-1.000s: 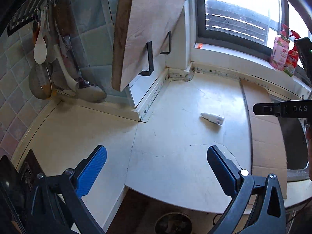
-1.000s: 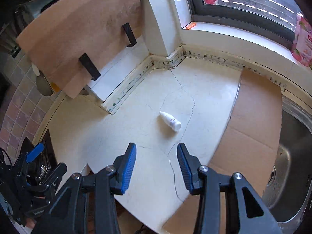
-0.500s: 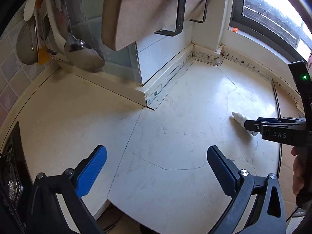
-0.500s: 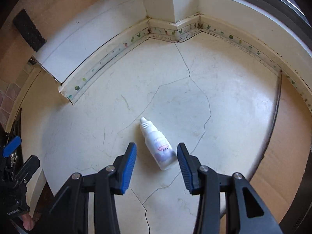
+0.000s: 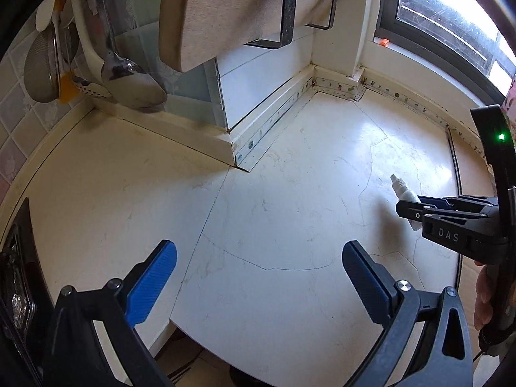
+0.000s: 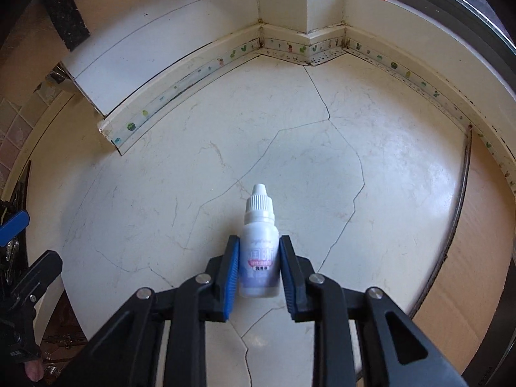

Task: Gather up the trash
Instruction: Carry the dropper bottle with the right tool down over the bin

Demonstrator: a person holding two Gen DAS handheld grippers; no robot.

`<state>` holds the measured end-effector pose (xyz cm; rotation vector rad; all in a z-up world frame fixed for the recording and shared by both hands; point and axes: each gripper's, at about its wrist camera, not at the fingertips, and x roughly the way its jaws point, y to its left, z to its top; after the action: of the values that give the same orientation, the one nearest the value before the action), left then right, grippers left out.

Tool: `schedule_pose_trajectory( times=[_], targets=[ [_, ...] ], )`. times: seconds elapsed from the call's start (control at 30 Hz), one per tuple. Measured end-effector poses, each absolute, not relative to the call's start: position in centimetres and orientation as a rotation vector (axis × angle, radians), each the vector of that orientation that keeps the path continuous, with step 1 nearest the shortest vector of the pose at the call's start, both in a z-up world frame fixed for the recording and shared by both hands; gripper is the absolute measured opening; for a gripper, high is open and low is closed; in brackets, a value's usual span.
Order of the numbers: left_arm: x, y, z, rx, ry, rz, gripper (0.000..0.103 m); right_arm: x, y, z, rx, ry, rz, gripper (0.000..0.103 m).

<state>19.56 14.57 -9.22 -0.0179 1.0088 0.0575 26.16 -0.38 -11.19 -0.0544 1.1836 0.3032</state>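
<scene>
A small white dropper bottle with a ribbed cap and a pink label lies on the cracked white countertop. My right gripper is shut on its body, both blue pads against its sides, cap pointing away from me. In the left wrist view the bottle pokes out of the right gripper at the right edge. My left gripper is open and empty above the counter's front part, well left of the bottle.
A wooden board on metal brackets hangs over the back left. Ladles and a strainer hang on the tiled wall. A cardboard sheet covers the counter's right side. A window sill runs behind. The counter's front edge drops off below.
My right gripper moved forward around the bottle and closed on it. The left gripper stayed open and shifted slightly closer to the counter.
</scene>
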Motion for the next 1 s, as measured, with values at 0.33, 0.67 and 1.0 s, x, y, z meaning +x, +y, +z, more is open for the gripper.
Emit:
schedule_pose_trajectory(
  times=[0.33, 0.67, 1.0],
  targets=[
    [15.1, 14.0, -5.6, 0.004, 0.993, -0.020, 0.102, 19.2, -1.2, -5.4, 0.074, 1.104, 0.343, 0.024],
    [6.6, 13.8, -1.0, 0.074, 0.932, -0.143, 0.102, 6.7, -0.4, -0.6, 0.179, 1.041, 0.363, 0.024],
    [-1.9, 15.6, -1.4, 0.120, 0.951, -0.205, 0.102, -3.7, 1.4, -1.8, 0.287, 1.051, 0.335, 0.024]
  ],
)
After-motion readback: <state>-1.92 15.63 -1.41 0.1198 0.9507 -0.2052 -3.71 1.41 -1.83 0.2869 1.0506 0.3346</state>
